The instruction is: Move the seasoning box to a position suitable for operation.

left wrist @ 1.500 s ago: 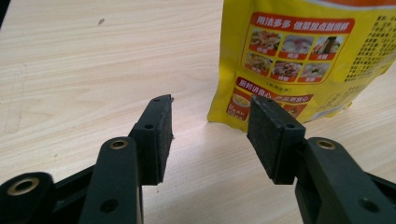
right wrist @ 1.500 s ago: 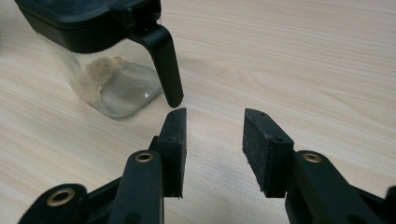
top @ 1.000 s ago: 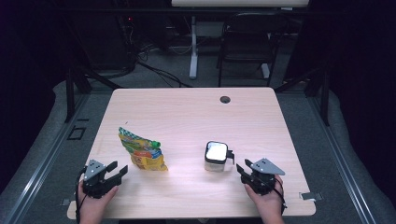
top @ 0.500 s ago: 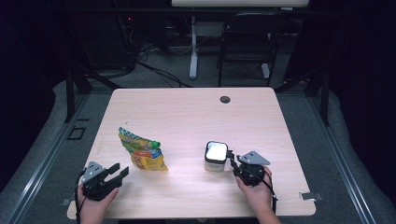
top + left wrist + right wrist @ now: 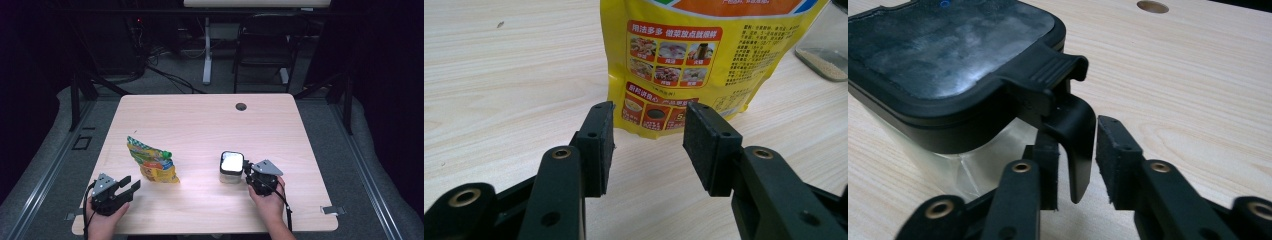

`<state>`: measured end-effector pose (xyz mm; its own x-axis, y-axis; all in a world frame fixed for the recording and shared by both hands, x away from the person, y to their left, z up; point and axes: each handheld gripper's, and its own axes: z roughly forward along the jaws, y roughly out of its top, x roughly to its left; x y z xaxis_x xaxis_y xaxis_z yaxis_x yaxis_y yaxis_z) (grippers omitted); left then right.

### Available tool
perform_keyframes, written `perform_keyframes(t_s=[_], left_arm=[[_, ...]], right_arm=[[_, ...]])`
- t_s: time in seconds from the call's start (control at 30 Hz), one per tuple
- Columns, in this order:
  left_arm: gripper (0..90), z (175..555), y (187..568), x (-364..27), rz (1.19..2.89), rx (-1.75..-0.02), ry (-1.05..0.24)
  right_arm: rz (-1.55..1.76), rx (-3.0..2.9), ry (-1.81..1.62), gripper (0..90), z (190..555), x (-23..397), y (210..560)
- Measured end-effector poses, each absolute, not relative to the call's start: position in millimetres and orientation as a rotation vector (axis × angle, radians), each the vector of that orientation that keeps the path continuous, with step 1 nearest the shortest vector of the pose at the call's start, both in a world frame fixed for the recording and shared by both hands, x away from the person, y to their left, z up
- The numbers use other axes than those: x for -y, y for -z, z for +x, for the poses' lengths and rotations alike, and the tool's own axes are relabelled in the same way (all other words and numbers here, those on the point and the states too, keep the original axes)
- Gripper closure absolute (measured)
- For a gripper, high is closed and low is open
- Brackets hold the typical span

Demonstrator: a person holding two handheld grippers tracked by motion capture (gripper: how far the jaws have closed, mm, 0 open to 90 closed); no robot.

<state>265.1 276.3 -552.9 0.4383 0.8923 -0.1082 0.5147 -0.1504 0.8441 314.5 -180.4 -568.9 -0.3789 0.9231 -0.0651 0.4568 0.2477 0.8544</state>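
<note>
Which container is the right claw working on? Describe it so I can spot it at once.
On the wooden table, look near the front edge, right of the yellow pouch. Beside the right claw stands a clear square container with a black lid; a black latch tab hangs down its side.

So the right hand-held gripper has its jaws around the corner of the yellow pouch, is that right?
No. The right hand-held gripper has its jaws around the latch tab of the black-lidded clear container, not the yellow pouch; the right gripper view shows it.
</note>
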Motion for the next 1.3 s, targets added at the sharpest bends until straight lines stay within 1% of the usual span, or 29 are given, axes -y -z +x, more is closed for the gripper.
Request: perform_keyframes(t_s=[0.1,0.77,1.3], left_arm=[[55.4,264.5,552.6,-276.5,1.808,-1.203,-0.537],[55.5,264.1,552.4,-273.6,1.829,-1.189,-0.522],[57.2,263.0,552.3,-268.8,1.843,-1.163,-0.508]], right_arm=[[1.231,-1.958,-1.011,76.5,312.9,179.0,568.0],[1.175,-2.062,-1.014,76.3,300.1,177.0,563.4],[1.098,-2.144,-1.069,76.0,273.9,168.3,563.3]])
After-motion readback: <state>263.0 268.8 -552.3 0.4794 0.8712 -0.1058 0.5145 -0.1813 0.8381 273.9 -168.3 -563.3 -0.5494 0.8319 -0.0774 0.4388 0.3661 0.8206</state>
